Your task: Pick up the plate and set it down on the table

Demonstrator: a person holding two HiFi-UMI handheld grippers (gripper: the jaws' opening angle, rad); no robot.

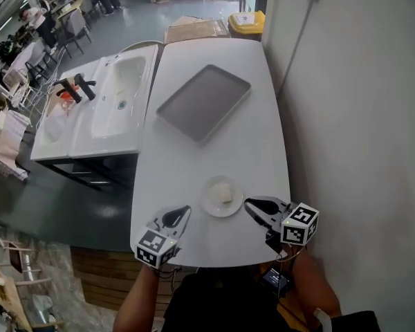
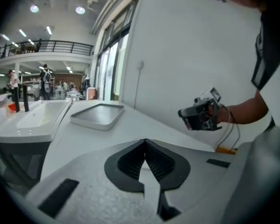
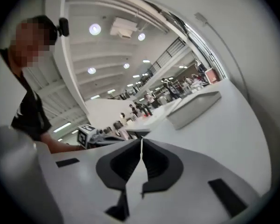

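Observation:
A small white plate (image 1: 222, 196) with a pale lump of food on it rests on the white table (image 1: 214, 151), near the front edge. My left gripper (image 1: 182, 213) hovers just left of the plate, and its jaws (image 2: 144, 142) are shut with nothing between them. Just right of the plate is my right gripper (image 1: 250, 204), also shut and empty (image 3: 141, 139). Neither gripper touches the plate. The left gripper view shows the right gripper (image 2: 203, 113) held in a hand above the table.
A grey rectangular tray (image 1: 204, 102) lies further back on the table. White sinks (image 1: 121, 95) with black taps stand along the table's left side. A white wall runs close on the right. A yellow bin (image 1: 247, 23) stands beyond the far end.

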